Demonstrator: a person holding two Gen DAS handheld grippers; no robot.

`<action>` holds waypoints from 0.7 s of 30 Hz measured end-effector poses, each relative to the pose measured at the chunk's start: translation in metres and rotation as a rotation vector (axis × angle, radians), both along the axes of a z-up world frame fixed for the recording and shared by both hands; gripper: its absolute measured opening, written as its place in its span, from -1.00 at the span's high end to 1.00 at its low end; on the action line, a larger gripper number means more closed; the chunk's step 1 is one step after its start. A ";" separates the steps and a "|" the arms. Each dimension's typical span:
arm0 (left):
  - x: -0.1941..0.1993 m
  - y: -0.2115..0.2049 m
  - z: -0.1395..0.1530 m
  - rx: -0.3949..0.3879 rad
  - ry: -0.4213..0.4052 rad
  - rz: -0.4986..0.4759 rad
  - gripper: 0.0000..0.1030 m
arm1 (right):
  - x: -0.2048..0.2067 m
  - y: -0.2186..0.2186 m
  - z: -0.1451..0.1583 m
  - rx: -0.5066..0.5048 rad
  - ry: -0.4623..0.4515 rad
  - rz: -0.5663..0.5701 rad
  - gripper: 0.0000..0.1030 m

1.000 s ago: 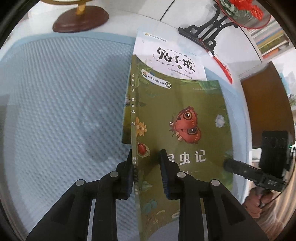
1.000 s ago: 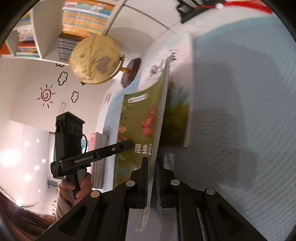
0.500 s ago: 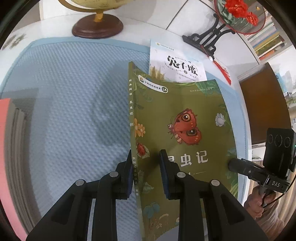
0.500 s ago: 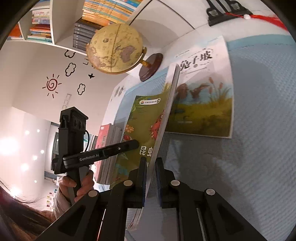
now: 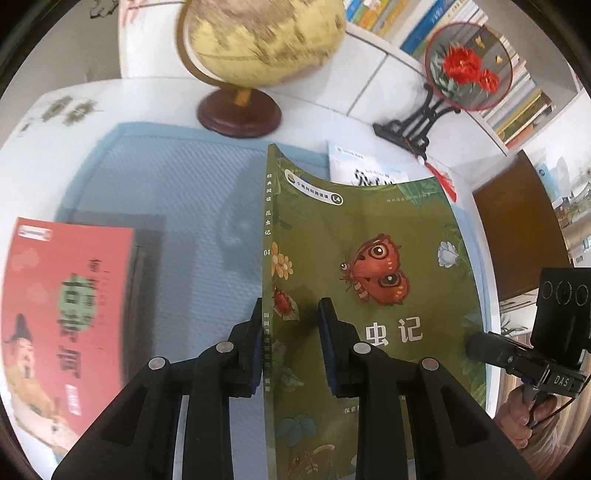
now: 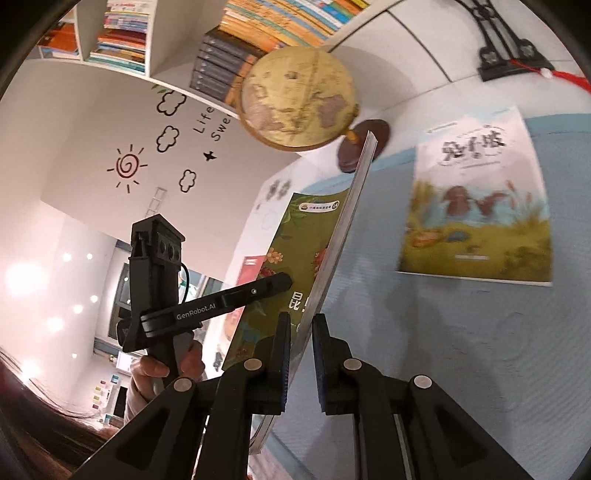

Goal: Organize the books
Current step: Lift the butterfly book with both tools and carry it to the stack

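Observation:
A green book with a red moth on its cover hangs above the blue mat, held at both sides. My left gripper is shut on its spine edge, one pad on the cover and one behind. From the right wrist view the same green book stands edge-on, and my right gripper is shut on its page edge. A white book with a meadow picture lies flat on the mat beyond. At the left lies a stack topped by a red book.
A globe on a brown base stands at the mat's far edge. Beside it is a round fan with red flowers on a black stand. Wall shelves packed with books hang behind. A person's hand holds the left gripper.
Both grippers have risen and pulled back with the green book between them. The white book is now uncovered, and the red-topped stack has come into the left wrist view.

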State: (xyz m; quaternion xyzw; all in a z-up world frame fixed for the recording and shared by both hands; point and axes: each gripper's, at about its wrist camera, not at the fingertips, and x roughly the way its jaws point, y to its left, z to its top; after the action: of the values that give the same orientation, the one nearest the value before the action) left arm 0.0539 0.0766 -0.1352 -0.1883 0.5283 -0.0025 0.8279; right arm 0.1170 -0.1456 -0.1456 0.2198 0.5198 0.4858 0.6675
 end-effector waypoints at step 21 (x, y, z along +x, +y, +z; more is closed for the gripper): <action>-0.074 0.137 0.069 0.064 -0.015 0.149 0.53 | -0.043 0.148 0.055 0.090 0.010 0.113 0.75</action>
State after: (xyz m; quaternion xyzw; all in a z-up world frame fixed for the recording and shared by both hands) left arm -0.0200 0.2134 -0.0666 -0.2006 0.5063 0.0748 0.8354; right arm 0.0739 0.0028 -0.0908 0.2224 0.5122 0.5446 0.6258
